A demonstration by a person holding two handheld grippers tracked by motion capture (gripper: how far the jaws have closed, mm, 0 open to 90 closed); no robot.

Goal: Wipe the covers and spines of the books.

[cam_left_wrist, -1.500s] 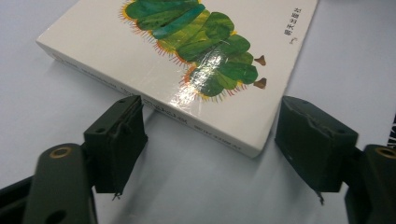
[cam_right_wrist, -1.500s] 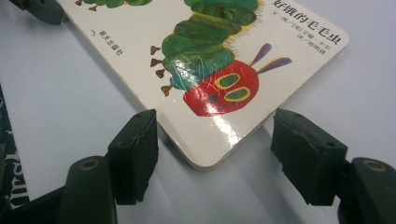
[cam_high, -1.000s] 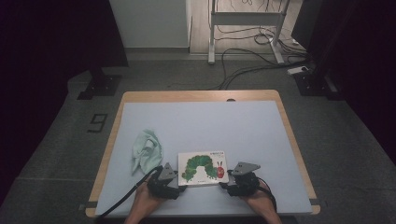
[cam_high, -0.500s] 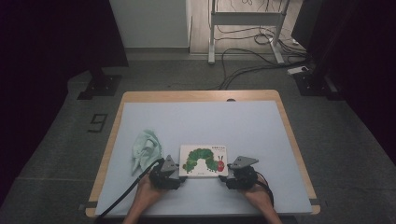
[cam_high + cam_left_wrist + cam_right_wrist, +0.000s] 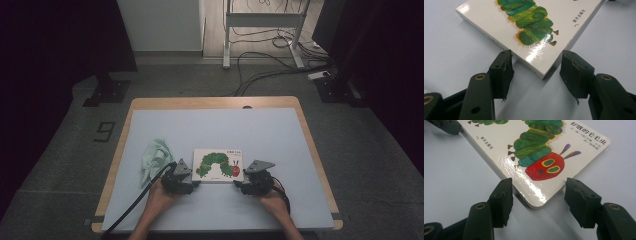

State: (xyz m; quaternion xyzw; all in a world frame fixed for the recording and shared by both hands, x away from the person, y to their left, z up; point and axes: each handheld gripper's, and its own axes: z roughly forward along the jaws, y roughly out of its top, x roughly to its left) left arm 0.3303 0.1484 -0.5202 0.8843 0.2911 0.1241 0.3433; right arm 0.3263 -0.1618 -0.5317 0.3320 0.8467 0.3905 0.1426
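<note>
Right now I have the caterpillar board book (image 5: 218, 164) lying flat, cover up, on the pale blue table mat (image 5: 260, 130), just toward me from its middle. The left gripper (image 5: 192, 183) sits at the book's 7 o'clock corner and the right gripper (image 5: 241, 186) at its 5 o'clock corner. As I read it, I'm bracketing the two near corners so the book can be squared up or nudged without twisting.

In the left gripper view, the jaws have just been closing and now stand spread on either side of the book's corner (image 5: 541, 71). One pad (image 5: 504, 67) is just beside the spine edge, but I see no pressing. In the right gripper view, the jaws are likewise apart around the rounded corner (image 5: 536, 203) below the red head, with gaps on both sides. Nothing is pinched by either.

The high view gives me the layout, including a crumpled pale green cloth (image 5: 154, 157) at the book's 9 o'clock, well clear. The gripper views give the pad clearances, the thick pages and the printed title.
</note>
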